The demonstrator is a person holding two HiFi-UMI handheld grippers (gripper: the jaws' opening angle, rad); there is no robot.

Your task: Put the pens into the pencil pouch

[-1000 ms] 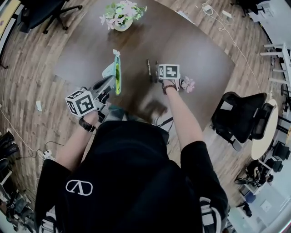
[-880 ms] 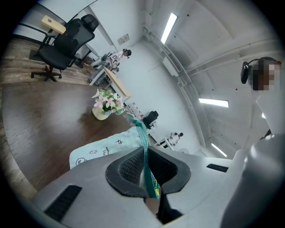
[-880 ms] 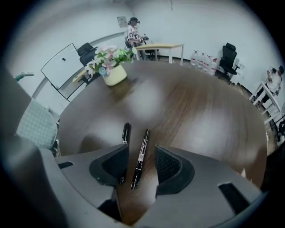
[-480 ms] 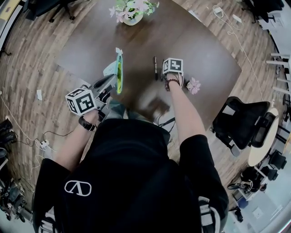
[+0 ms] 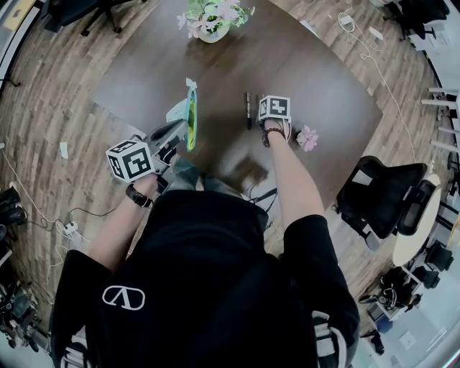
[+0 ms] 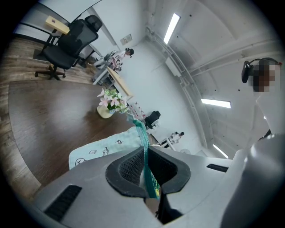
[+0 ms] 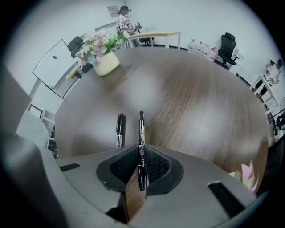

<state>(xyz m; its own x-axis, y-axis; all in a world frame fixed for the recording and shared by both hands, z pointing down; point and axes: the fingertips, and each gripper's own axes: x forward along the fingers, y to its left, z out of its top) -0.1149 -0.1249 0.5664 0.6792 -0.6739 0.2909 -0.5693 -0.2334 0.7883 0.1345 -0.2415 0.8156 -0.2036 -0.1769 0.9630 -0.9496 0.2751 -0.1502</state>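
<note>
Closing right tongs on black pen

I see my left gripper holding the pale pouch up on edge over the dark table. My right gripper points down at the tabletop, its jaws just closing beneath its cube. A pen lies just to its left. A flower pot stands near the far edge.
</note>
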